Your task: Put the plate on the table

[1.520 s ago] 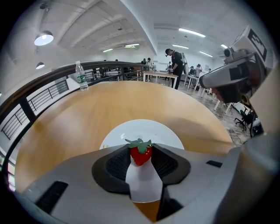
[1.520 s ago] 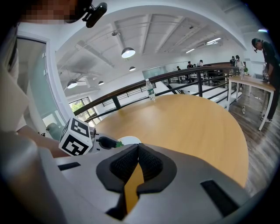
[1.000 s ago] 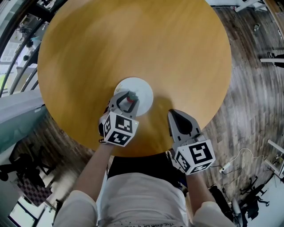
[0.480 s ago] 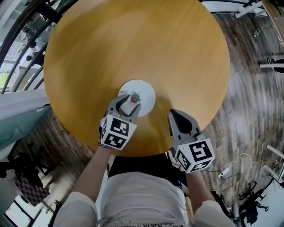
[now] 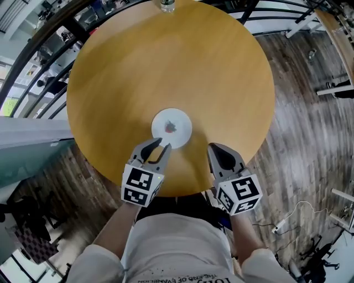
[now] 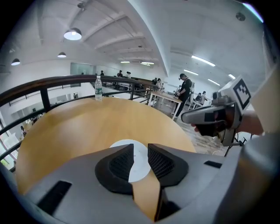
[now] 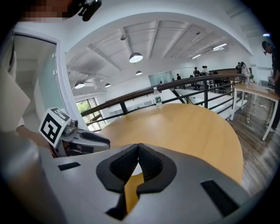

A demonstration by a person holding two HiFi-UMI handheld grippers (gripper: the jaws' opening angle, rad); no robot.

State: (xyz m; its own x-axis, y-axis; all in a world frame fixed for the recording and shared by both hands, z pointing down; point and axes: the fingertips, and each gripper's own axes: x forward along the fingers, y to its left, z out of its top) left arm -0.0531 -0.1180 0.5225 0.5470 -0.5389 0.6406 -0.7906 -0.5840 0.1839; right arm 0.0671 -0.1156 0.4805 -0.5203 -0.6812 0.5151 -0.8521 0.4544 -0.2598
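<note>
Head view: the white plate lies flat on the round wooden table, toward its near edge; just short of it hangs the left gripper, jaws narrowly apart, closing on nothing; the right gripper is alongside, jaws together, empty; a bottle stands at the far rim.

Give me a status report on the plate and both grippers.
Left gripper empty, jaws closing, just short of plate. Right gripper shut, empty. Plate flat on table. Nothing in the way.
</note>
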